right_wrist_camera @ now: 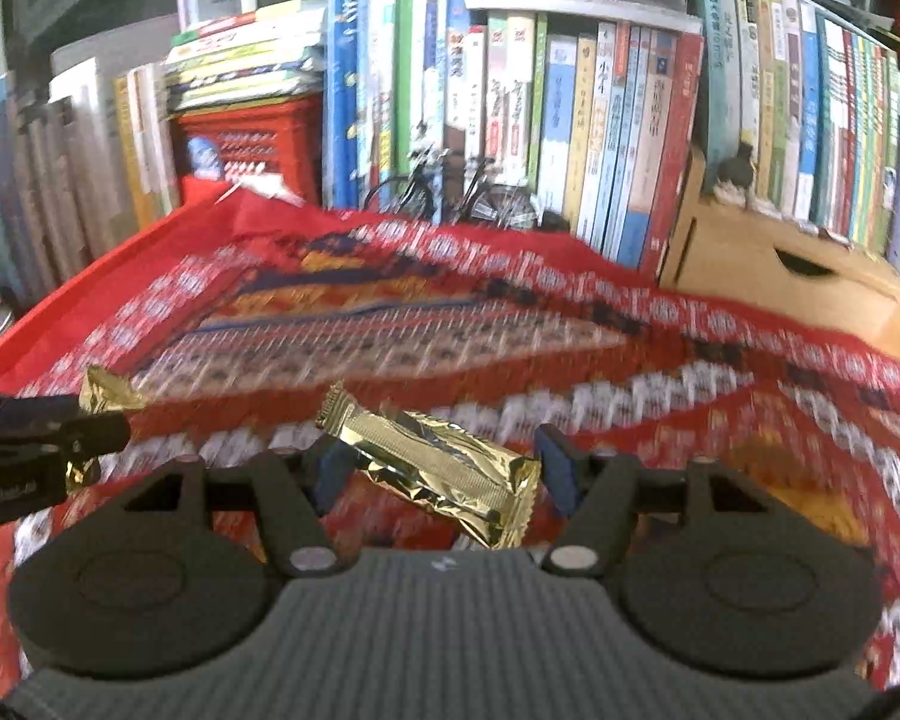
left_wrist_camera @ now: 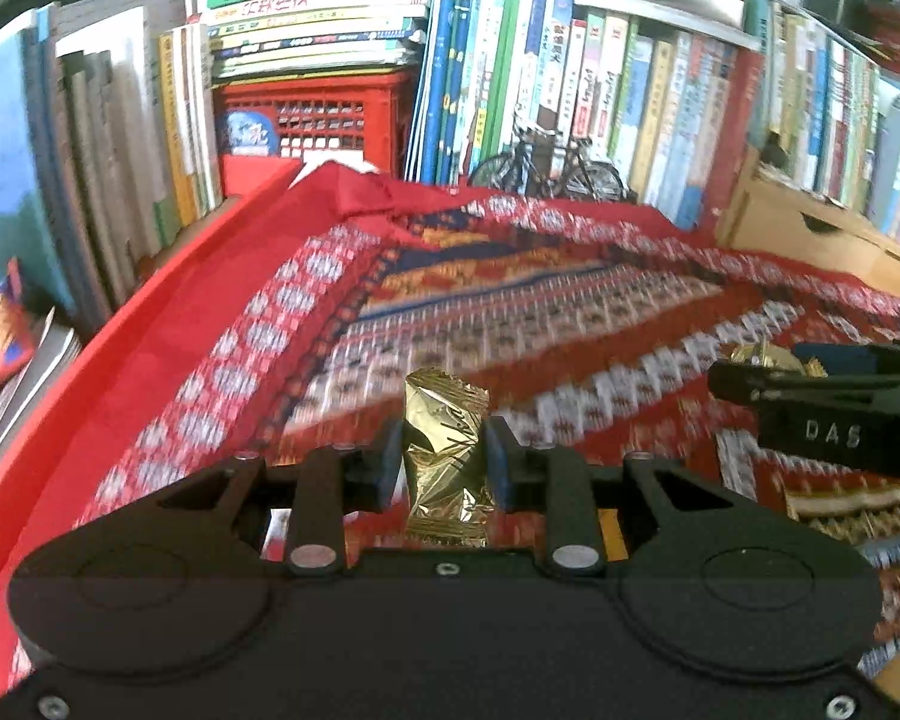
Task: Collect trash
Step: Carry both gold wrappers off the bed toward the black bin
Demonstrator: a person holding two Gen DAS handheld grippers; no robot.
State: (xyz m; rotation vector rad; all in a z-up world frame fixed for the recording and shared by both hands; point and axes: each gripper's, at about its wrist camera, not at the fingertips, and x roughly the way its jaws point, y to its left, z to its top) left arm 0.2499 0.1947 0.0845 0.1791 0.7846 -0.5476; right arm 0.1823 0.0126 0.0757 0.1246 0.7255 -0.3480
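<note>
My left gripper [left_wrist_camera: 444,461] is clamped on a crumpled gold wrapper [left_wrist_camera: 445,450], held upright between the blue pads and lifted off the red patterned cloth [left_wrist_camera: 510,300]. My right gripper [right_wrist_camera: 444,468] has a longer gold wrapper [right_wrist_camera: 435,468] lying slantwise across its jaws, one end against the right pad; it looks gripped and clear of the cloth. So I judge both pieces picked up, and what's left is dropping them somewhere: no bin shows in either view, only books [right_wrist_camera: 570,120] and a wooden box [right_wrist_camera: 780,264] behind
</note>
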